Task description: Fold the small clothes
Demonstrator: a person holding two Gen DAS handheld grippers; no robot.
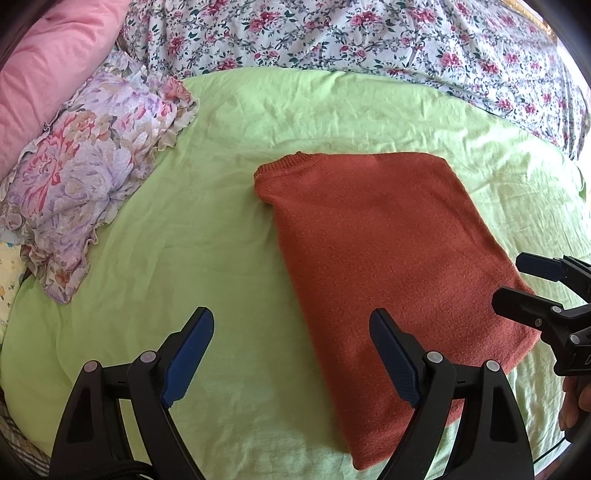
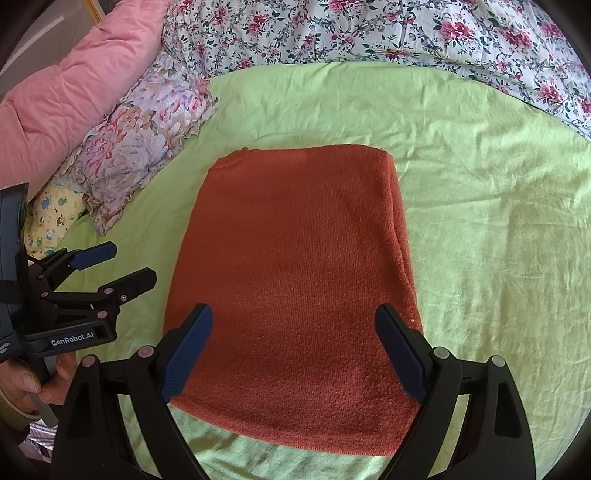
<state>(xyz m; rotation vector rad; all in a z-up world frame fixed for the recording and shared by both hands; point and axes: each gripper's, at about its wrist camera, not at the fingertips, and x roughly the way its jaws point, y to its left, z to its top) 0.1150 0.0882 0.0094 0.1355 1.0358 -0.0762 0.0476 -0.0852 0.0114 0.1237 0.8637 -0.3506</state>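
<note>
A rust-orange knit sweater [image 1: 384,240] [image 2: 295,280] lies folded into a neat rectangle on the light green sheet [image 1: 229,229] [image 2: 480,221], its ribbed collar at the far left corner. My left gripper [image 1: 291,354] is open above the sheet at the sweater's near left edge, with nothing between its fingers. It shows at the left edge of the right wrist view as the left gripper [image 2: 122,264]. My right gripper [image 2: 293,350] hangs open over the sweater's near end, empty. It shows at the right of the left wrist view as the right gripper [image 1: 524,280].
A purple floral pillow [image 1: 92,166] [image 2: 144,147] and a pink pillow [image 1: 48,70] [image 2: 85,85] lie at the left. A rose-print quilt [image 1: 369,33] [image 2: 406,29] runs along the far side. A hand [image 2: 26,376] holds the left gripper's handle.
</note>
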